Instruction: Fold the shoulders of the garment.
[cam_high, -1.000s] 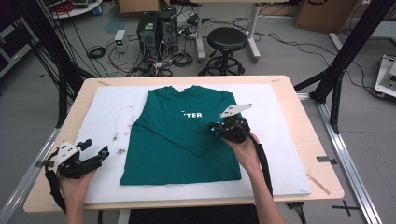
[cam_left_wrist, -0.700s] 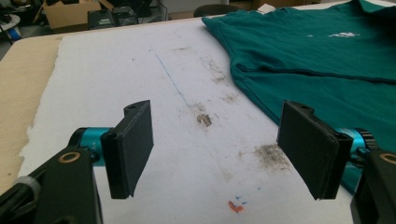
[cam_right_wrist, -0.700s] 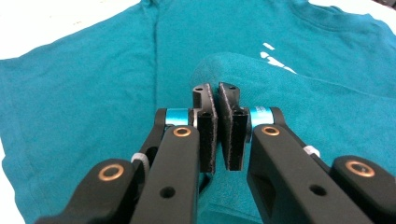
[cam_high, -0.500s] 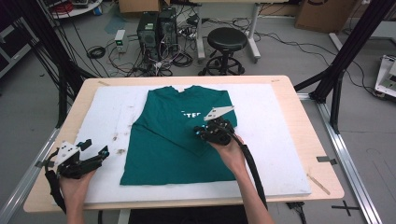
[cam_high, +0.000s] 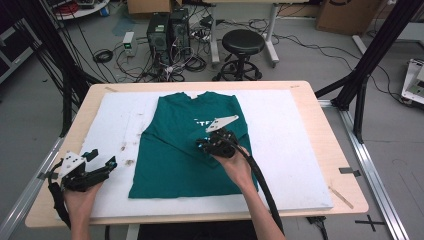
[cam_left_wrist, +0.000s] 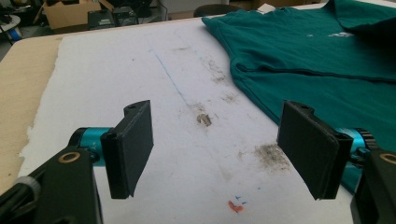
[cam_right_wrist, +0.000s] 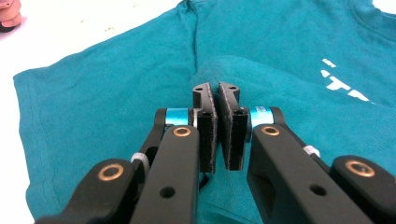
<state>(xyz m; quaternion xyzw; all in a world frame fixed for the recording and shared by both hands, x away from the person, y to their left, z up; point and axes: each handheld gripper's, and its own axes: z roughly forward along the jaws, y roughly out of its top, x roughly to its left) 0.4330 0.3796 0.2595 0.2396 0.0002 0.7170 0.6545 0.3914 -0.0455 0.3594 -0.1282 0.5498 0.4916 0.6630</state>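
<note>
A teal T-shirt (cam_high: 175, 165) with white lettering lies flat on the white mat (cam_high: 295, 145). My right gripper (cam_high: 201, 145) is over the shirt's middle, pointing left and shut on a raised fold of its cloth. In the right gripper view the pads (cam_right_wrist: 216, 100) sit almost together, and the teal fabric (cam_right_wrist: 93, 102) bulges up at their tips. My left gripper (cam_high: 102, 162) rests at the mat's front left, just left of the shirt's hem. Its jaws are open wide over stained bare mat (cam_left_wrist: 187, 93), and the shirt (cam_left_wrist: 317, 51) lies to its right.
The wooden table (cam_high: 345, 190) frames the mat. Black frame legs (cam_high: 360, 85) stand at the table's left and right sides. A stool (cam_high: 243, 42), computers and cables are on the floor beyond the far edge.
My right gripper has moved left across the shirt, pulling the right part of the cloth over towards the middle. The left gripper has stayed put.
</note>
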